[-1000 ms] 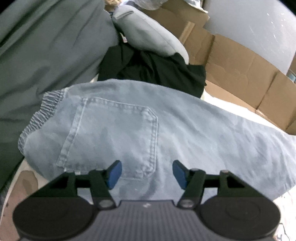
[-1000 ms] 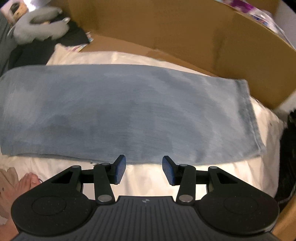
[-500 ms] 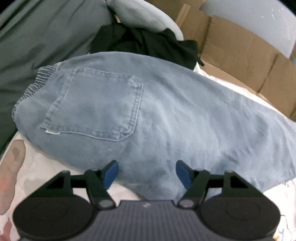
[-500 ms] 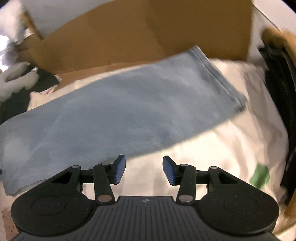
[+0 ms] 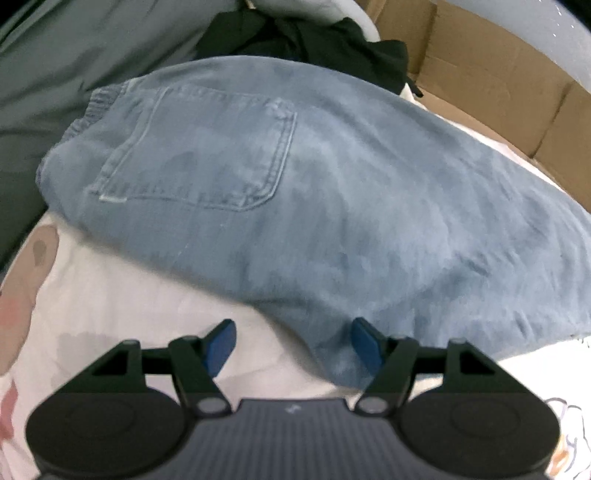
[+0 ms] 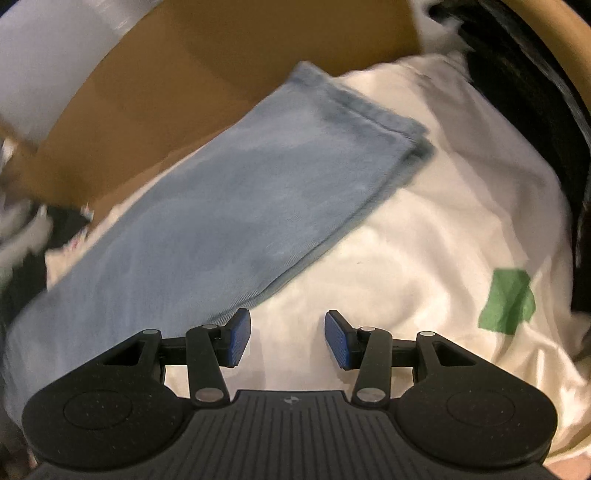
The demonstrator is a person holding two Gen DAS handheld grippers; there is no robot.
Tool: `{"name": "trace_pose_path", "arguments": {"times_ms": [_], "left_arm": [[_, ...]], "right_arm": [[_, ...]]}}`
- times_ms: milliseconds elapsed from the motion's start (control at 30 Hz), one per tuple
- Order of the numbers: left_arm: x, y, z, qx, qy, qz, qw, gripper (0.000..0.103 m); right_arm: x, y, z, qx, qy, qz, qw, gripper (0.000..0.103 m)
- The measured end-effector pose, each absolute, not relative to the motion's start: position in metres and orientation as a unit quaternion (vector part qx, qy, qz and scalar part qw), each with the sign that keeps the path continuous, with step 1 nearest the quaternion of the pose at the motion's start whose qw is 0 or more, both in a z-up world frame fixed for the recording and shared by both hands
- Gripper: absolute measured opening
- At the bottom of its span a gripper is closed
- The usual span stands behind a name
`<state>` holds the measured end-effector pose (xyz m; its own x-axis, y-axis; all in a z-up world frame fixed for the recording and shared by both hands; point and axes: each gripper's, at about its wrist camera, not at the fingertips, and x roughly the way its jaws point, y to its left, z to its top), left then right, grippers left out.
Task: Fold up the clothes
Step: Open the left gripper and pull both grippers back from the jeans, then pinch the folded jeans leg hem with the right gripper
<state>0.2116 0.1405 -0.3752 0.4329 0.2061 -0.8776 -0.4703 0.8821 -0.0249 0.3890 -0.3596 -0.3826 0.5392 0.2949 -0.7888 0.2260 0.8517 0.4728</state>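
Lying flat on the white sheet, the jeans are already folded in half the long way, one leg on top of the other. That is why only one back pocket shows, and why two hems sit stacked at the far end. The sheet looks like it covers a bed, and it gives a soft, wide place to fold on.

The left gripper hovers low over the near edge of the jeans, close to the seat. Its jaws have just been opening, and they now stand wide apart. A bit of the jeans' edge shows between them, but the pads do not press on it, so nothing is held. I think it opens wide so it can pinch the thick double cloth.

The right gripper is over the bare sheet, just beside the long edge of the leg. Its jaws are apart too, with only sheet between them. It holds nothing.

Both grippers point down at the jeans, one near each end. My guess is they are getting ready to grab the jeans and fold them across.

Brown cardboard stands behind the bed. Dark clothes wait in a pile near the waistband.
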Motion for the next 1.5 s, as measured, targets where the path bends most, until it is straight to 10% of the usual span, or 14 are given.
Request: {"name": "trace_pose_path", "arguments": {"times_ms": [1500], "left_arm": [[0.214,0.134,-0.366,-0.103,0.515,0.211,0.824,0.072]], "right_arm": [[0.411,-0.447,-0.440,0.577,0.326,-0.066,0.746,0.050]]}}
